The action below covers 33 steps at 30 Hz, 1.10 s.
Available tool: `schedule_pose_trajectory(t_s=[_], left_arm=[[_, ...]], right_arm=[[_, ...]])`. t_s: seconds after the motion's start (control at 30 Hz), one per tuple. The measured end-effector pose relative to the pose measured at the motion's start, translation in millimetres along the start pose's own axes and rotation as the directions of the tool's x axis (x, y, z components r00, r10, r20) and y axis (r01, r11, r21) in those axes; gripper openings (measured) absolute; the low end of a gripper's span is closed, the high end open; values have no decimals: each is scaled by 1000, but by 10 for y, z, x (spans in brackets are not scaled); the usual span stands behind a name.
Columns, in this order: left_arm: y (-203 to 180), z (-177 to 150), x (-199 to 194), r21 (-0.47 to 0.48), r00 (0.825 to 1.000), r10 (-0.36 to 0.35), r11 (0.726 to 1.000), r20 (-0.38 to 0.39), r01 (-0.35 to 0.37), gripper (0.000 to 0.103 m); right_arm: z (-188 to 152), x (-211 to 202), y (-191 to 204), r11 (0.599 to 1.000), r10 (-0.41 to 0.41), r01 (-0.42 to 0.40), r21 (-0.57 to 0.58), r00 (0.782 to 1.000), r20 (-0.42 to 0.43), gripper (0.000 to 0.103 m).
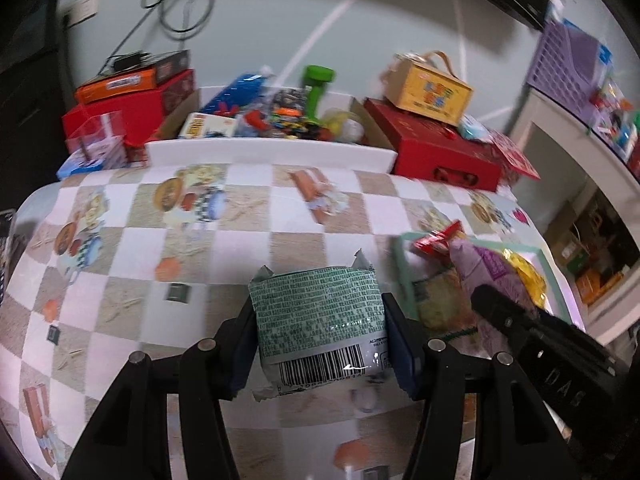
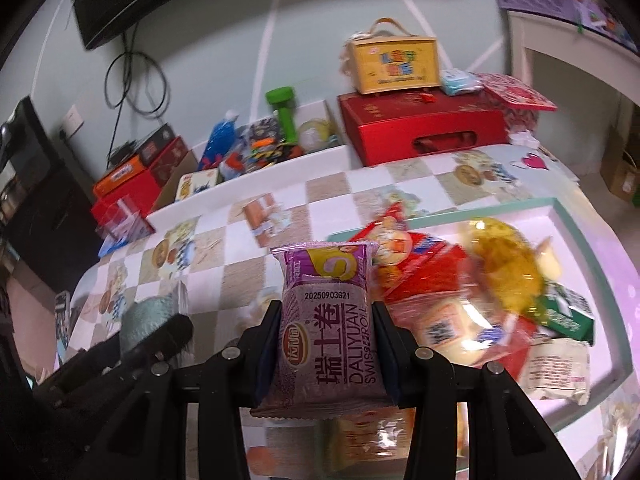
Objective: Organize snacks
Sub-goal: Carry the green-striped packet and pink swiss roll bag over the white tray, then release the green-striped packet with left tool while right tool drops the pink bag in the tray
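Left gripper [image 1: 320, 316]: your jaws clamp the green pack [image 1: 318, 312] over the counter [image 1: 248, 240] | Right gripper [image 2: 326, 332]: jaws pinch the purple roll [image 2: 328, 320] left of the tray [image 2: 576, 232] | Risk: soft wrappers may slip; the grippers, close together, may collide.

Tray [image 2: 576, 232] of snack packets [image 2: 432, 280] sits on tabletop [image 1: 248, 240], right side; boxes [image 1: 444, 152] and toy bin [image 1: 272, 152] line the wall behind.

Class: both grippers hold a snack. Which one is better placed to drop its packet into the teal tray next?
Probably the right. The right gripper holds the purple Swiss roll beside the teal tray; the left gripper, holding its green packet, hangs over bare tablecloth.
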<state>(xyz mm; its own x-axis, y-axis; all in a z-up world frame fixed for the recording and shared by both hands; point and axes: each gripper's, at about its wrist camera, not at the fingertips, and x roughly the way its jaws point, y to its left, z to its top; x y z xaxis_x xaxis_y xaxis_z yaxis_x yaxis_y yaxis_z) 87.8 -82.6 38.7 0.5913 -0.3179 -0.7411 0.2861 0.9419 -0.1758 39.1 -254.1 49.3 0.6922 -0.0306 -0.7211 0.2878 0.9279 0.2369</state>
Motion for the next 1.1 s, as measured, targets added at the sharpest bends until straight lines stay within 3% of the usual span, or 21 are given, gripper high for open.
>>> schedule_pose_trajectory(t_s=[0.17, 0.37, 0.7, 1.0, 1.1], left_arm=[[-418, -55, 49, 88, 997, -68, 994, -21, 70, 59], [-915, -144, 114, 181, 988, -141, 972, -56, 149, 59], [-1459, -235, 426, 257, 972, -208, 939, -112, 230, 59], [-1460, -289, 577, 248, 968, -212, 939, -137, 240, 60], [-1428, -292, 544, 236, 964, -221, 939, -147, 251, 66]], right_arm=[[84, -268, -536, 988, -118, 111, 107, 991, 60, 46], [94, -403, -1059, 958, -207, 190, 217, 976, 63, 46], [-23, -185, -1369, 947, -197, 196, 255, 980, -20, 47], [-99, 23, -1369, 949, -189, 204, 240, 979, -81, 47], [-92, -4, -1363, 949, -197, 211, 232, 977, -84, 47]])
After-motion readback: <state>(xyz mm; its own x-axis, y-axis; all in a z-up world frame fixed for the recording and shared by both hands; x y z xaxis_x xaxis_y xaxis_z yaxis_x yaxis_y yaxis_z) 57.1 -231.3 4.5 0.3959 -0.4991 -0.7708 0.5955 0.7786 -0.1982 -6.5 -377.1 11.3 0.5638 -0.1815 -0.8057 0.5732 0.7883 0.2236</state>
